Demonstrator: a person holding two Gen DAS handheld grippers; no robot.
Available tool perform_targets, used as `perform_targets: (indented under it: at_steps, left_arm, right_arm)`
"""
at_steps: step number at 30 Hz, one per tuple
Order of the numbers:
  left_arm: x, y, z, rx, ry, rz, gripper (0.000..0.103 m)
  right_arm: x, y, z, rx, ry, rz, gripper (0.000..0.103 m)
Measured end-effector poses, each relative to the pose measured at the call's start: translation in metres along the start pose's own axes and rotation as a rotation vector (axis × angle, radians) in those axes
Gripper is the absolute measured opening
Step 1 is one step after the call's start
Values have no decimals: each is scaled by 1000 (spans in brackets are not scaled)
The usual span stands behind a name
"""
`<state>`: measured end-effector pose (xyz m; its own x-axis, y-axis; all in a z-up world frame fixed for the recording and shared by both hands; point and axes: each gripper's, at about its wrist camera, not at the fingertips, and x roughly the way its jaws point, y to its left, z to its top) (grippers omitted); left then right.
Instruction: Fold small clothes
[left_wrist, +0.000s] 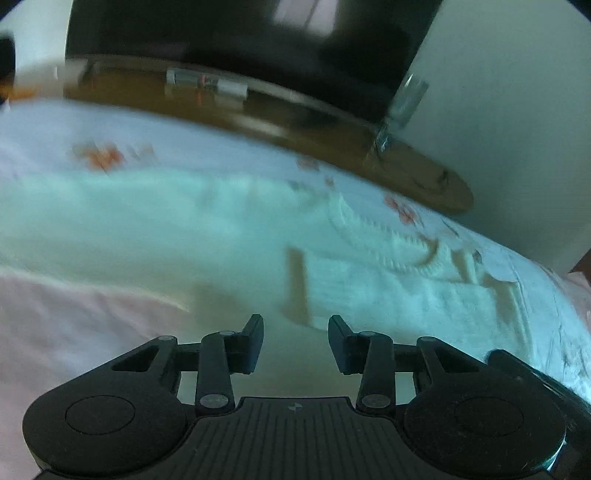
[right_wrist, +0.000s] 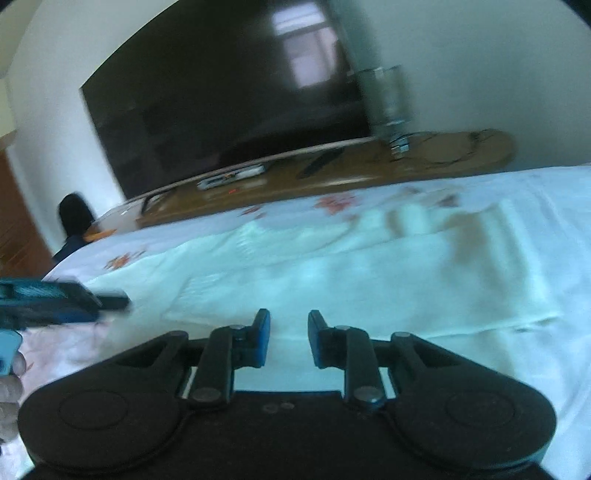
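Left gripper: jaws standing apart, gripping nothing, hovering over the near edge of a white knit. Right gripper: jaws also apart and empty, hanging above the same pale garment. The knit is lying spread flat on the bed, over a floral sheet. Both views are blurring. Beyond the bed, a wooden shelf is running under a dark TV.
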<state>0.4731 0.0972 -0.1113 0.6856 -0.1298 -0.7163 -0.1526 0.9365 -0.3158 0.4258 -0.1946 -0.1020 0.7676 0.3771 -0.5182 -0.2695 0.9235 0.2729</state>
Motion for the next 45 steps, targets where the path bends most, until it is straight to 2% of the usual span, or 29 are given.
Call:
perform_targets:
  at_steps: [4,5,6,7,10,11,13,14,15,18,21,24,28,32,38,41,45]
  left_arm:
    - [13,-16,-2,-46,2,-50,41]
    - [18,-18,-2,-54,12,-51,46]
    - [22,-20,-2,-62,15,-49,56]
    - [26,-22,-1,-77,14,-64,60]
    - [33,-24,-1,-103,-2,-70,61]
    - [35,-23,0,-115,-8,-79,59]
    - [41,-22,3,-91,-6,-59,9]
    - [42,-18,5,-97,3,-68,7]
    - [39,-11,7,-117,0,-92,7]
    - [25,-5,15,-56,-55,-62,7]
    - [15,7,20,-30,-68,-36,7]
    - [10,27,22,-38,-69,0,7]
    - [7,43,24,-52,-78,6,7]
    - [10,42,24,-39,-77,9,7]
    - [16,45,18,-41,-53,7,7]
    - [20,45,13,-27,-45,16,7]
    - [19,39,13,26,-60,33,7]
  right_arm:
    - [-18,-21,1,48,-36,-25,25]
    - [-21,-25,2,51,-41,-28,25]
    - [-22,-29,1,54,-44,-31,25]
    - [-26,-33,1,63,-49,-40,25]
    - [-33,-45,0,84,-71,-71,26]
    - [-34,-49,1,93,-75,-79,26]
    - [-35,-56,1,108,-81,-93,26]
    - [-35,-58,1,115,-82,-100,26]
    - [-35,-61,1,123,-83,-107,26]
    - [-39,-67,-2,128,-85,-116,26]
    - [-41,-71,-5,136,-74,-118,26]
    - [-40,-75,-7,141,-64,-131,27]
    - [-40,-84,-10,169,-63,-134,27]
    - [-37,-96,-8,257,-53,-83,27]
    - [-25,-107,-3,268,-45,-132,25]
    - [-11,-114,-8,275,35,-160,21]
    - [-12,-111,-14,262,21,-159,22]
